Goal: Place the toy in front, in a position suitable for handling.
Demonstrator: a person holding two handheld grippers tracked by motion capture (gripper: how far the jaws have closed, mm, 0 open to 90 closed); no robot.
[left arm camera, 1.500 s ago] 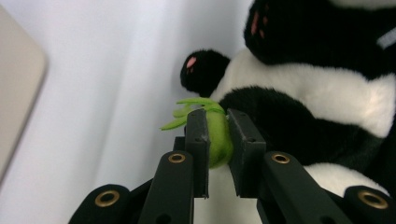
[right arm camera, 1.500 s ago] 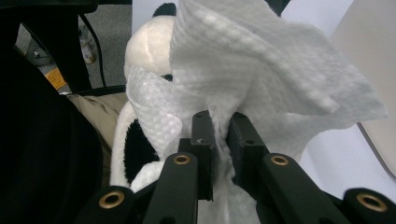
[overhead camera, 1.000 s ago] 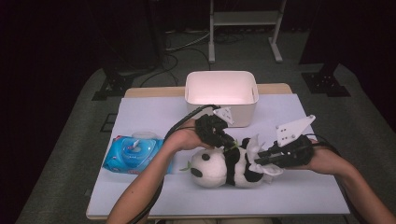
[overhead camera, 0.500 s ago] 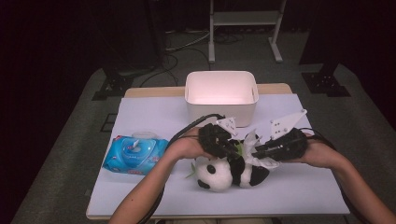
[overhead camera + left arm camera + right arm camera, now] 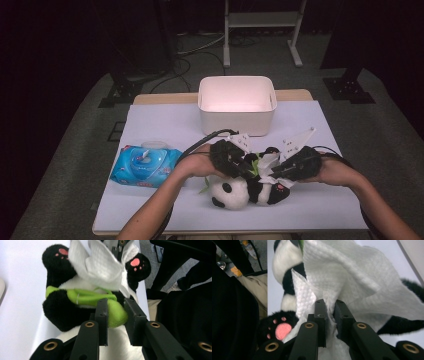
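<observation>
The panda plush toy (image 5: 245, 190) lies on its side near the front edge of the white table (image 5: 165, 125), head toward the person's left, pink-padded feet toward the right.

The left gripper (image 5: 245, 167) comes in from the left over the toy's body. In the left gripper view its jaws stand narrowly apart with the green leaf piece (image 5: 116, 312) of the toy between them; the jaws have just been opening, and whether the pads press on the green fabric cannot be told for certain, though the leaf sits against the left pad.

The right gripper (image 5: 277, 172) comes in from the right over the toy's belly. In the right gripper view its jaws are nearly closed and clamp a fold of the white wipe (image 5: 352, 277), which spreads crumpled across the toy's belly. The two grippers are close together, just above the toy.

To the left of the toy, apart from it, lies a blue wipes pack (image 5: 145, 165) flat on the table.

Farther back, at the middle of the table, stands a white bin (image 5: 237, 120), upright and open at the top.
</observation>
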